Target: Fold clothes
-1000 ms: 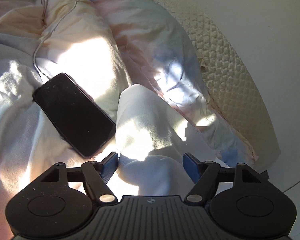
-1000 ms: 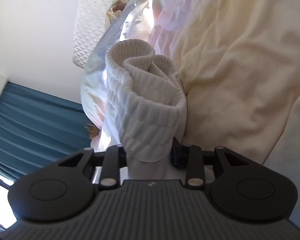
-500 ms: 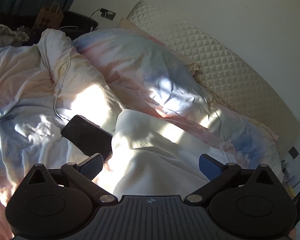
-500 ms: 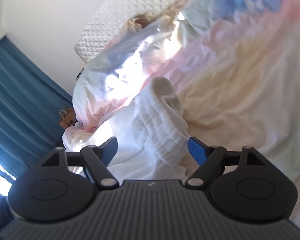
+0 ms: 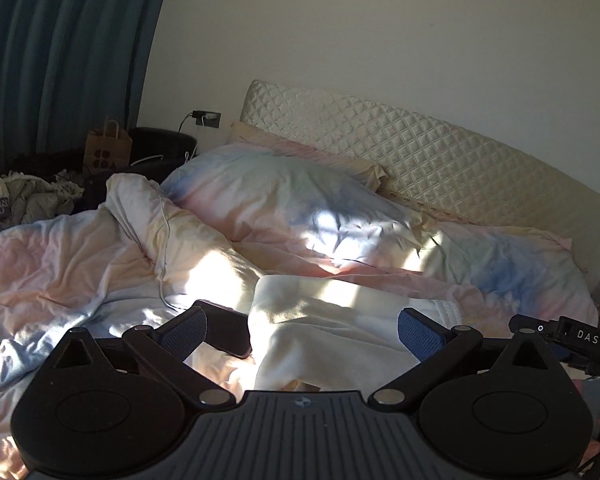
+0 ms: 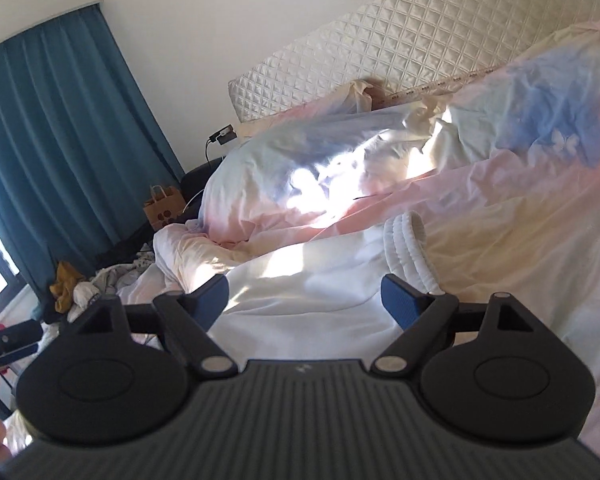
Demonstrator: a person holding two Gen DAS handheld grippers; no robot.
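White garment (image 5: pixel 332 320) lies bunched on bed duvet (image 5: pixel 80 264), ribbed cuff (image 6: pixel 408 244) at far end, phone (image 5: pixel 228 332) touching its left edge. Both tongs, left (image 5: pixel 302 326) & right (image 6: pixel 306 300), apart, holding nothing. Fold looks partial, needs flattening + more folds

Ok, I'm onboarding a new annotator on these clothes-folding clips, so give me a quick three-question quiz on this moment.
1. True or false: the left gripper is clamped on the white garment.
2. What lies on the duvet just left of the garment: A) a book, B) a dark phone, C) a remote?
3. Fill in: in the right wrist view, the garment's ribbed cuff lies toward the ______ finger of the right gripper.

Key: 1 false, both grippers stand open with nothing held; 2 B; 3 right.
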